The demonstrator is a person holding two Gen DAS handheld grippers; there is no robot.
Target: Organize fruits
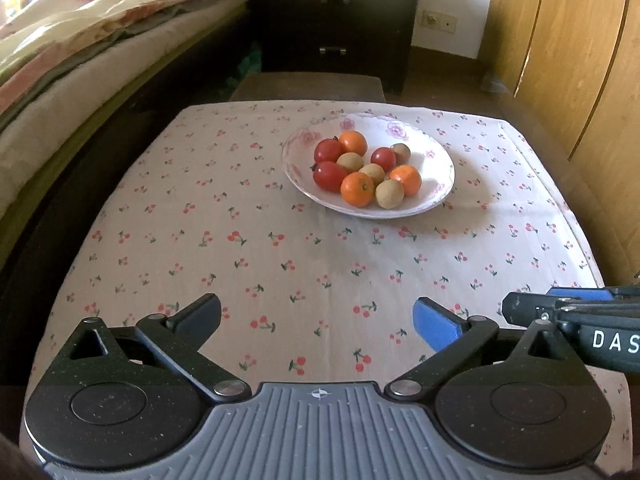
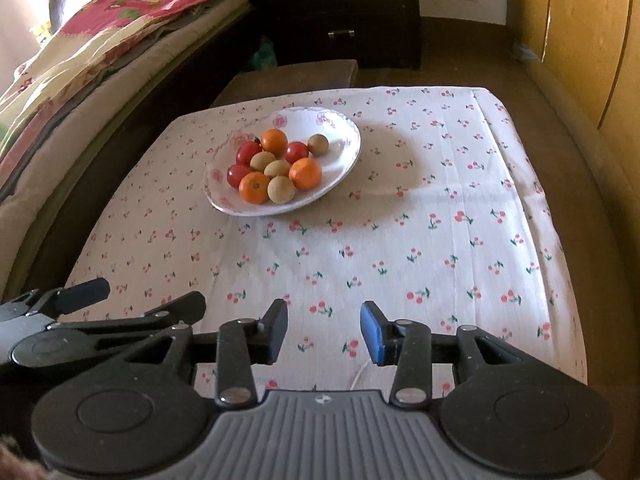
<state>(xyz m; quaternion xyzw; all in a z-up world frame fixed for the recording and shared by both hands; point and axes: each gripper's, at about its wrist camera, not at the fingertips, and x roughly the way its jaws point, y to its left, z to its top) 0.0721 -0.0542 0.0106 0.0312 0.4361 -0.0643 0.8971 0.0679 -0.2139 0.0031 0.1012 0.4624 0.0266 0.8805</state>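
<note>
A white flowered plate (image 1: 436, 184) stands at the far middle of the table and holds mixed fruit: three oranges (image 1: 357, 189), red tomatoes (image 1: 329, 175) and several tan longans (image 1: 389, 193). It also shows in the right wrist view (image 2: 344, 136), with an orange (image 2: 305, 173) at its front. My left gripper (image 1: 318, 318) is open and empty over the near table edge, far short of the plate. My right gripper (image 2: 324, 330) is open and empty, also near the front edge, beside the left one.
The table wears a white cherry-print cloth (image 1: 280, 248). A bed with a flowered quilt (image 1: 80, 40) runs along the left. A dark nightstand (image 1: 332, 20) stands behind, a brown stool (image 1: 308, 86) at the table's far edge, and wooden wardrobe doors (image 1: 580, 60) on the right.
</note>
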